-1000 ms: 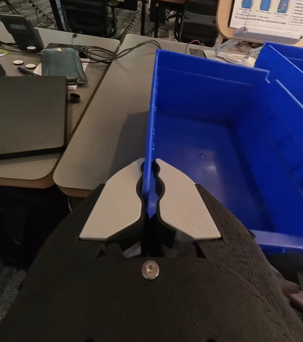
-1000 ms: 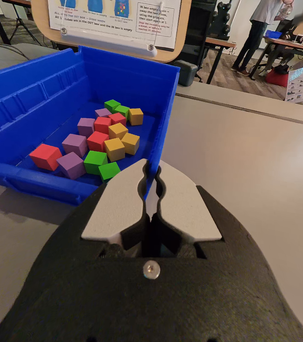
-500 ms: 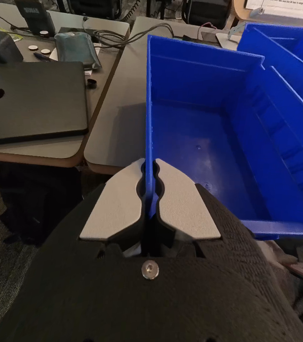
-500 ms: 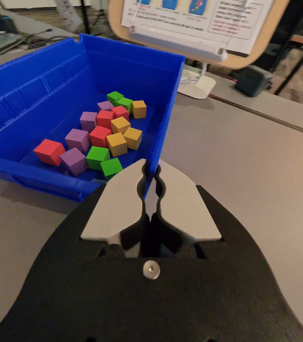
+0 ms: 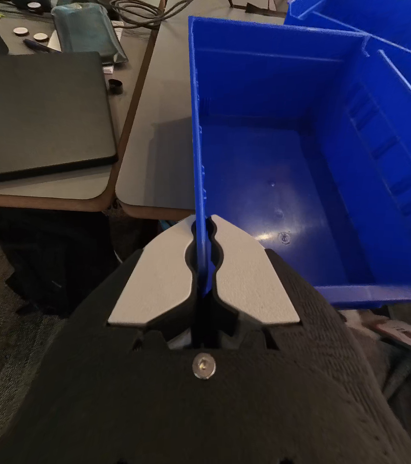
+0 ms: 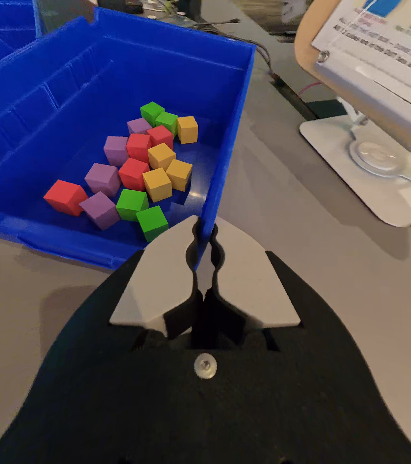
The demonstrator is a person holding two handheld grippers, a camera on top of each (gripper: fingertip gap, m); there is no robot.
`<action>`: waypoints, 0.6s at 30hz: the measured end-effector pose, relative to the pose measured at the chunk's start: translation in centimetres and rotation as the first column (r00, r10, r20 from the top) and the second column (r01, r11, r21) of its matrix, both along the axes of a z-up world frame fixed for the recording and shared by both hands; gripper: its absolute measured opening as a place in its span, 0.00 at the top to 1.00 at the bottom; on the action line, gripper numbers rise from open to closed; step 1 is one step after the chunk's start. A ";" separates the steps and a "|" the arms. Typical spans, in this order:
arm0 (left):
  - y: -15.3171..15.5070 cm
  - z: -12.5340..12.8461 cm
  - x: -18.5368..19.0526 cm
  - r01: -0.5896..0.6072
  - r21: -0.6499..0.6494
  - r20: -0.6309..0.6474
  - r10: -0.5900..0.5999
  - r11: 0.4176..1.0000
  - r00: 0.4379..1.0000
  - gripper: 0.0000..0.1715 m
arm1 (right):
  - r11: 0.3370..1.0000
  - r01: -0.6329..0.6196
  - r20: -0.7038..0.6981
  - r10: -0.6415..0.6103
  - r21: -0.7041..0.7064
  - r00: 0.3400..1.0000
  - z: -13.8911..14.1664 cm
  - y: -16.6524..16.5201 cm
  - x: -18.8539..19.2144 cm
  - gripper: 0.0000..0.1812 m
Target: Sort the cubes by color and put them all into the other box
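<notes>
Where the left wrist view looks down, the left gripper (image 5: 202, 221) is clamped on the left side wall of an empty blue bin (image 5: 269, 190), one pale finger outside the wall and one inside. That bin's near end reaches out past the edge of the grey table (image 5: 159, 105). A second blue bin (image 5: 400, 22) stands just beside it on the right. On the neighbouring table lie a closed dark laptop (image 5: 39, 113), a teal pouch (image 5: 86, 30) and a bundle of cables (image 5: 134, 12).

From the right wrist view, the right gripper (image 6: 205, 222) pinches the right side wall of a blue bin with cubes (image 6: 227, 130). Red, purple, green and yellow cubes (image 6: 136, 165) lie clustered on its floor. To the right, a board with a printed sheet (image 6: 375, 42) stands on a white base (image 6: 365, 160).
</notes>
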State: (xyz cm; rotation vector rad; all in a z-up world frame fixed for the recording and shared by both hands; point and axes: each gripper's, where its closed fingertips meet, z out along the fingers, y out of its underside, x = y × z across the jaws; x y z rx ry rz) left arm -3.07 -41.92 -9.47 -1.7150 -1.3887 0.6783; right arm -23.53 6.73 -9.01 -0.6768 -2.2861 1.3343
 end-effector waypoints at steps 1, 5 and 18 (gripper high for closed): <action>-0.2 0.0 0.1 0.000 -0.004 0.005 0.000 1.000 1.000 0.97 | 1.000 -0.028 0.002 0.028 0.001 1.000 0.0 -0.2 -0.6 0.98; -0.5 -0.2 0.6 0.032 0.021 0.011 -0.032 0.999 0.999 0.97 | 0.991 -0.136 0.035 0.136 -0.022 0.990 0.0 -0.6 -3.1 0.97; -0.4 -0.2 1.2 0.088 0.010 0.036 -0.089 0.996 0.995 0.97 | 0.984 -0.167 0.042 0.169 -0.065 0.985 0.1 -5.0 -10.7 0.98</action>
